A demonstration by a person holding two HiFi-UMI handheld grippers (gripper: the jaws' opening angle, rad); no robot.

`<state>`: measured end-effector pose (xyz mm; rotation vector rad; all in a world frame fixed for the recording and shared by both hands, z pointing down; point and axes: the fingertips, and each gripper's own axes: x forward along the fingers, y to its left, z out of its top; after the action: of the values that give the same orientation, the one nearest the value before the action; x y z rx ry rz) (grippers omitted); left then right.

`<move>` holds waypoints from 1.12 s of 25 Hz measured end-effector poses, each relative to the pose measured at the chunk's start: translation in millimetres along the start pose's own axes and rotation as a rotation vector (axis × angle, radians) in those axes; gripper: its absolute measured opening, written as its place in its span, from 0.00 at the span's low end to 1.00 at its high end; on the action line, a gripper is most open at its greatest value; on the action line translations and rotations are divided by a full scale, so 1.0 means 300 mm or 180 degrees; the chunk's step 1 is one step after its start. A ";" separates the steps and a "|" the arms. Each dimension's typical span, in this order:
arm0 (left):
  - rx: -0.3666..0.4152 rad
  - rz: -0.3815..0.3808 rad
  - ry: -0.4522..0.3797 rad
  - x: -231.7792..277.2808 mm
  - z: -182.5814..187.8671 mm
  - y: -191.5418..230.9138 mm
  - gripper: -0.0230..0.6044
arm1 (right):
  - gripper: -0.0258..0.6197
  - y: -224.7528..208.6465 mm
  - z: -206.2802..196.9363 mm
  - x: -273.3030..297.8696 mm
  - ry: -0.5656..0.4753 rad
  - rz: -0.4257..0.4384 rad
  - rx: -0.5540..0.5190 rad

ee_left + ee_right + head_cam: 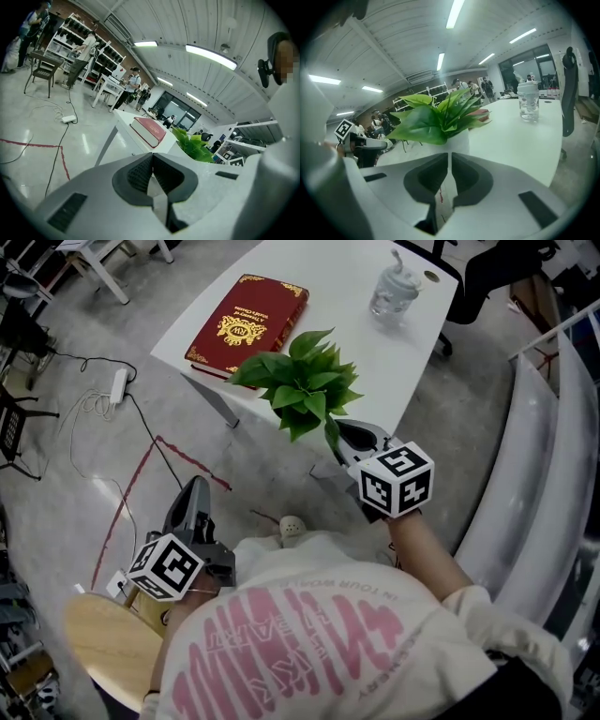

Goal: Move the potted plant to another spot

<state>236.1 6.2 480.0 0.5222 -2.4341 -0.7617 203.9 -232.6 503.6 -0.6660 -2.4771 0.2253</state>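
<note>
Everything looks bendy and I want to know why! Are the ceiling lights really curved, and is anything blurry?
Left gripper view: the wide lens bows the ceiling lights and blackens the corners. Right gripper view: same bowing; the potted plant is fairly sharp, the near right gripper looks softer. Head view: straighter lines, even light, the red book crisp.

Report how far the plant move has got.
Done: the right gripper has its jaws closed at the white pot of the potted plant, seemingly pinching its wall. In hand: the plant is at the table's near corner, beside the red book; whether it is lifted I cannot tell. Left: carrying it elsewhere and releasing. The left gripper hangs shut, empty.
</note>
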 end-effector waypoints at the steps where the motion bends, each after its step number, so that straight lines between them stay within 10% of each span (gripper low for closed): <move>1: 0.0004 0.0019 0.0004 -0.008 -0.001 0.006 0.04 | 0.10 0.003 0.000 0.003 -0.0005 0.0021 -0.0009; 17: -0.0049 0.0127 -0.0135 -0.049 0.026 0.074 0.04 | 0.65 0.050 0.008 0.091 0.0070 0.0149 -0.0238; 28: -0.0076 0.0201 -0.0188 -0.055 0.049 0.111 0.04 | 0.84 0.041 0.064 0.149 -0.0144 -0.0016 -0.0308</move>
<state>233.9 45.8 483.9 0.4173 -2.4801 -0.7891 166.0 -199.6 505.2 -0.7017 -2.5460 0.1203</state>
